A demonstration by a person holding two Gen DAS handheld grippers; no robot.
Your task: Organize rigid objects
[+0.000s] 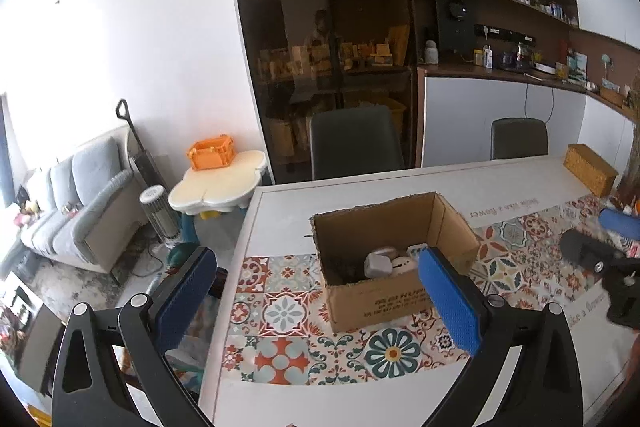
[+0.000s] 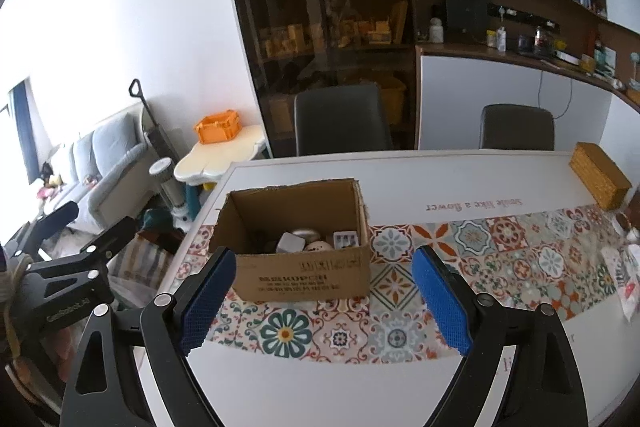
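An open cardboard box [image 1: 376,293] stands on the patterned table mat [image 1: 280,311]. Inside it lie a grey adapter [image 1: 378,263], a white round object [image 1: 402,262] and a white plug strip [image 1: 418,249]. My left gripper [image 1: 316,291] is open and empty, above the table's front-left, in front of the box. In the right wrist view the same box [image 2: 300,279] holds the grey adapter [image 2: 290,242], a round object [image 2: 318,246] and the plug strip [image 2: 346,239]. My right gripper [image 2: 320,301] is open and empty, just in front of the box.
A woven basket [image 1: 590,169] sits at the table's far right, also in the right wrist view [image 2: 598,181]. Two dark chairs [image 1: 354,143] [image 1: 520,139] stand behind the table. A white packet [image 2: 624,283] lies at the right edge. A small table with an orange crate [image 1: 210,153] stands to the left.
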